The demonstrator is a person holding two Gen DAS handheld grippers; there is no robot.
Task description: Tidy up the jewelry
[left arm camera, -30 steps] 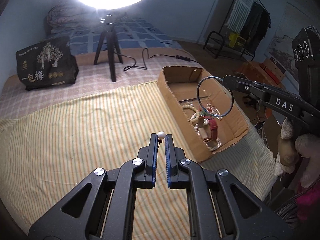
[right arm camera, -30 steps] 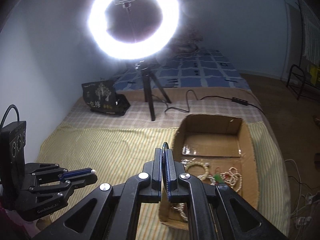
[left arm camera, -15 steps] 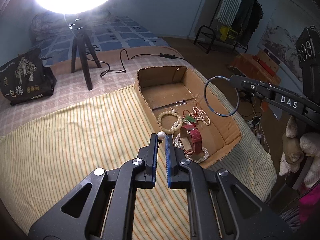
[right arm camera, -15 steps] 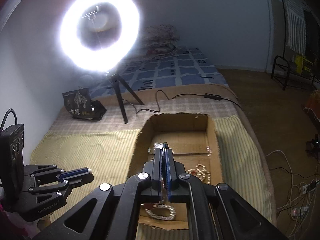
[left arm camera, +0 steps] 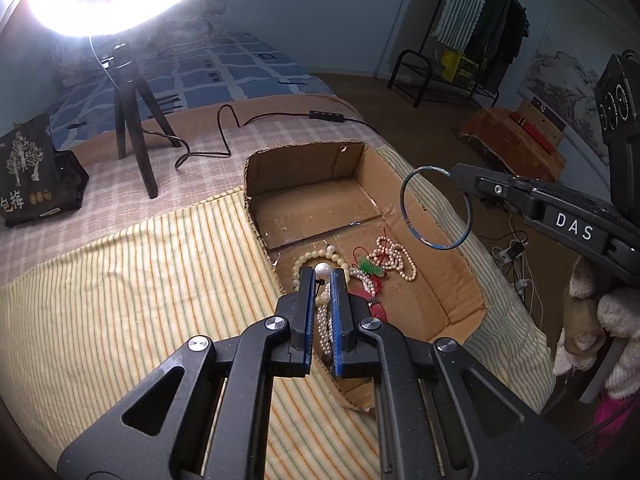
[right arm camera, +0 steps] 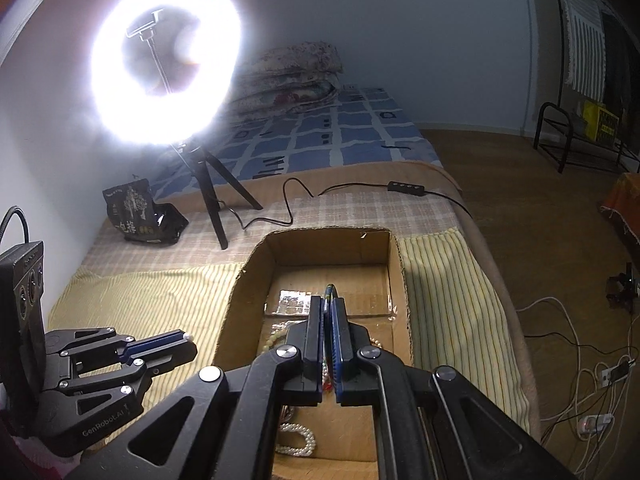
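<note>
My left gripper is shut on a small pearl piece and holds it above the near left wall of an open cardboard box. In the box lie pearl strands, a bead bracelet and a red strap piece. My right gripper is shut on a thin blue bangle, held in the air over the box's right side; in the right wrist view only its edge shows. The box lies below it.
A ring light on a black tripod stands on the bed behind the box, its cable trailing right. A black snack bag lies far left. A clothes rack and floor cables are right of the bed.
Both grippers have moved forward and toward the box. The left now hangs over the box's near edge with the pearl piece; the right stays over the box with the bangle.
</note>
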